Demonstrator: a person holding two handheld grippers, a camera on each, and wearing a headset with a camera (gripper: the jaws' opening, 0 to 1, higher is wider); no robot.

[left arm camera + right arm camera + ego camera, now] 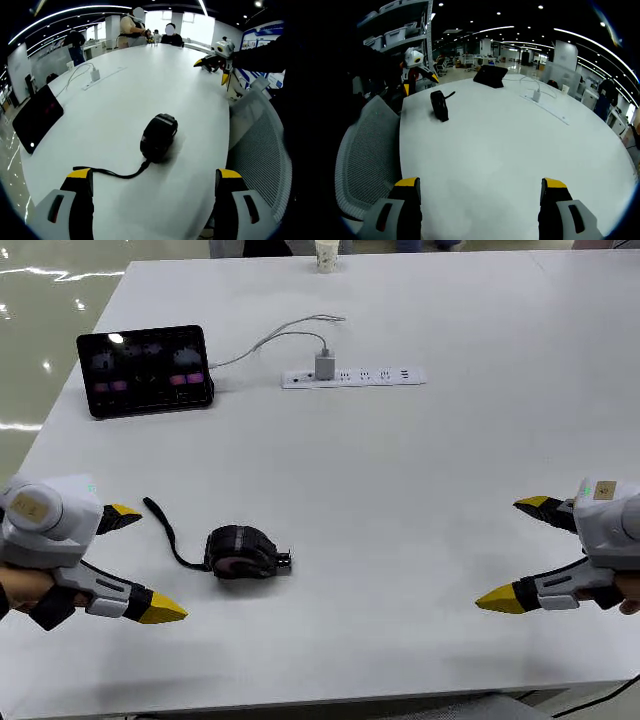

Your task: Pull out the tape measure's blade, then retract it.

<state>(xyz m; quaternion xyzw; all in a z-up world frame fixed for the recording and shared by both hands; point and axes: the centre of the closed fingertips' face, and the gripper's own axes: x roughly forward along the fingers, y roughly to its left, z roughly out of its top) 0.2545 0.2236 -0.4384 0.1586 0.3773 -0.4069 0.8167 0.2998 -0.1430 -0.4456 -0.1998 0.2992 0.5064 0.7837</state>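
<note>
Jaws of left gripper [142, 562]: wide apart, holding nothing.
Jaws of right gripper [512, 552]: wide apart, holding nothing.
Tape measure [240, 551]: lying on the table [420, 500], near the left gripper, well apart from the right.

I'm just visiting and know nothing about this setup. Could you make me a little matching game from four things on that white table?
1. tape measure
2. tablet
3. power strip
4. paper cup

A. at the far edge of the table
B. charger plugged into it
C. screen lit
D. in front of the left claw

Pairs: 1-D, 2-C, 3-B, 4-A.
</note>
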